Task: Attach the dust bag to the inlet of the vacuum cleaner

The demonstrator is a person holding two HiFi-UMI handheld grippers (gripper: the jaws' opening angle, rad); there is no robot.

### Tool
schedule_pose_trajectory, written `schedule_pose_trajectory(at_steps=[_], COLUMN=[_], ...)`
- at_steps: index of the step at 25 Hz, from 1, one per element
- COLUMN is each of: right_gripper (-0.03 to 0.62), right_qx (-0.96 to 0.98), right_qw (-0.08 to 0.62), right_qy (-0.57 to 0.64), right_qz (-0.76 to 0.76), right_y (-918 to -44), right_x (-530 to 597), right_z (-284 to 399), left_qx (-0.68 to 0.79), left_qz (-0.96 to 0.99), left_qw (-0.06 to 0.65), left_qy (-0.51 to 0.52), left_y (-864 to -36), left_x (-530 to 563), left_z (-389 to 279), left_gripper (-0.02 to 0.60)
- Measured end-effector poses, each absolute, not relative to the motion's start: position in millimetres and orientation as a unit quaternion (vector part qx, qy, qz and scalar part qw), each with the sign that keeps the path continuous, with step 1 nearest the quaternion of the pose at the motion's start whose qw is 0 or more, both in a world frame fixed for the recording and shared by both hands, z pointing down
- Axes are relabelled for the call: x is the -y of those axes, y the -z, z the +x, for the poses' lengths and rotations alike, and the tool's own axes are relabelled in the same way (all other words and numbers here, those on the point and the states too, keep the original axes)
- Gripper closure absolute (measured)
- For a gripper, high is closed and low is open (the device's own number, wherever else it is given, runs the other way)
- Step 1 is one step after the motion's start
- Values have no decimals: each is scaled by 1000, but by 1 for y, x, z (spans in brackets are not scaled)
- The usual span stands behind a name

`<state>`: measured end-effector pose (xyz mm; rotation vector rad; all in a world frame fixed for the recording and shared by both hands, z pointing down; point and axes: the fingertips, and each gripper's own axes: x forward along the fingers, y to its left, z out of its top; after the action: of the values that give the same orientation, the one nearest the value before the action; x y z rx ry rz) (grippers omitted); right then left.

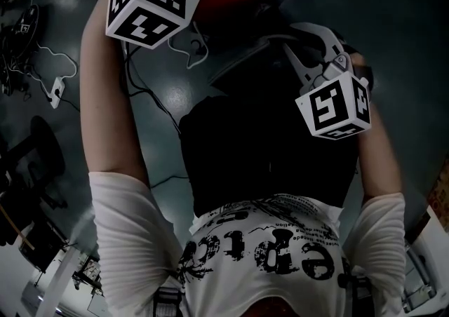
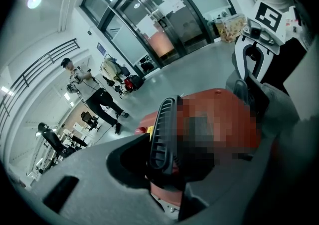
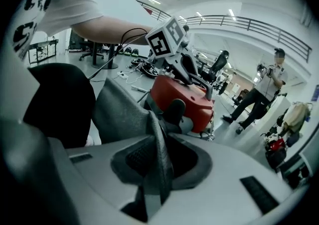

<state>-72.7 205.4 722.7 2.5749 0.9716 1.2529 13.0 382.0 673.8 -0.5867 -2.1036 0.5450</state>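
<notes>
Left claw (image 2: 160,167): closed on a black ribbed part (image 2: 163,124) against the red vacuum cleaner (image 3: 182,94)
Right claw (image 3: 157,171): pinched tight on a fold of the grey dust bag (image 3: 122,112), which runs up to the vacuum cleaner
Writing: shirt (image 1: 266,245) print upside down, unreadable
Gripper views only: a person (image 3: 264,89) standing beyond the vacuum cleaner

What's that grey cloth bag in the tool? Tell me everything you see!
The dust bag is dark grey, soft cloth with a fine mesh-like weave, creased and floppy. One fold stands on edge between the jaws of the right tool, which are shut on it. A wider sheet spreads up and left toward the red vacuum cleaner. Whether it reaches the inlet cannot be seen.
</notes>
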Motion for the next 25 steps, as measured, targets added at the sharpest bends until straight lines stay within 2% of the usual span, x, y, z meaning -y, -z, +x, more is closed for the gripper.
schedule_pose_trajectory(at_steps=[19, 21, 22, 25], right_gripper=[551, 550, 544, 456], right_qx=[-315, -315, -317, -335], right_qw=[0, -11, -16, -16], right_qy=[-391, -390, -390, -377], right_qz=[865, 865, 865, 863], right_y=[-716, -720, -719, -701], right_x=[-196, -197, -199, -207], right_z=[-64, -66, -68, -77], left_qx=[860, 867, 876, 904], left_qz=[-214, -219, -220, -237], left_qw=[401, 385, 365, 292], left_qy=[-231, -230, -226, -204], left_y=[-672, -669, -659, -608], left_x=[-378, -370, -364, -347], left_z=[13, 10, 8, 6], left_gripper=[457, 429, 419, 391])
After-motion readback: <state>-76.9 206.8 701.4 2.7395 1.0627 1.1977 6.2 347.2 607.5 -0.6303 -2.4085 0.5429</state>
